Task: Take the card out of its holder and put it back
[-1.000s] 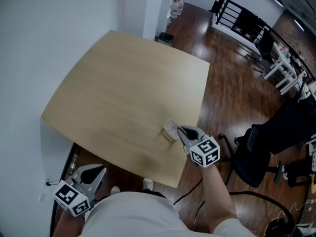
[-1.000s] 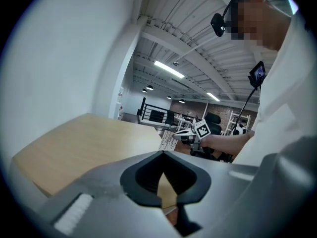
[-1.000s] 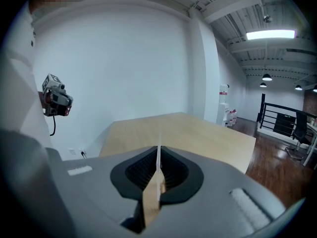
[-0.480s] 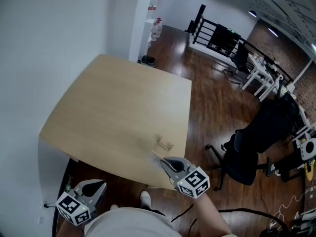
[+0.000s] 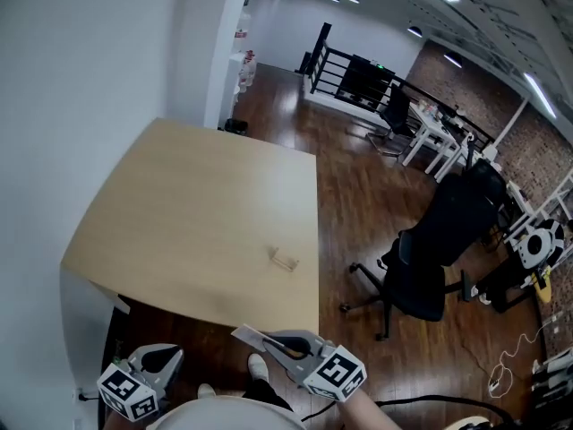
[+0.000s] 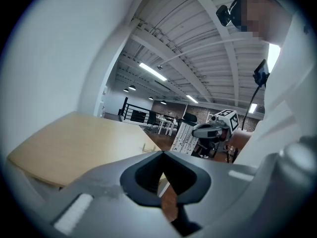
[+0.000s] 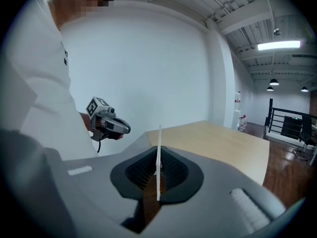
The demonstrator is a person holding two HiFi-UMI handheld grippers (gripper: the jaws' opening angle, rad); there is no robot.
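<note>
Holding the card (image 5: 252, 336) tight, the right gripper (image 5: 273, 341) is squeezed shut on it, down near the person's body and off the near edge of the table (image 5: 179, 204). In the right gripper view the card shows as one thin white line standing straight up between the two jaws.

The little holder (image 5: 286, 259) sits by itself on the table, close to the right side. Nothing is in it, and it is well apart from the card.

The left gripper (image 5: 166, 358) is low on the left, away from the table. Its jaws are pressed together with nothing between them.

So the first part of the job looks done: the card is out. I think the putting-back part comes next.

For that, the right gripper would need to carry the card back over the table to the holder. The card's bottom edge has to line up with the holder's slot, then go down gently. The holder looks small and light, so a bump could push it away or tip it. The left gripper could help keep it in place.
</note>
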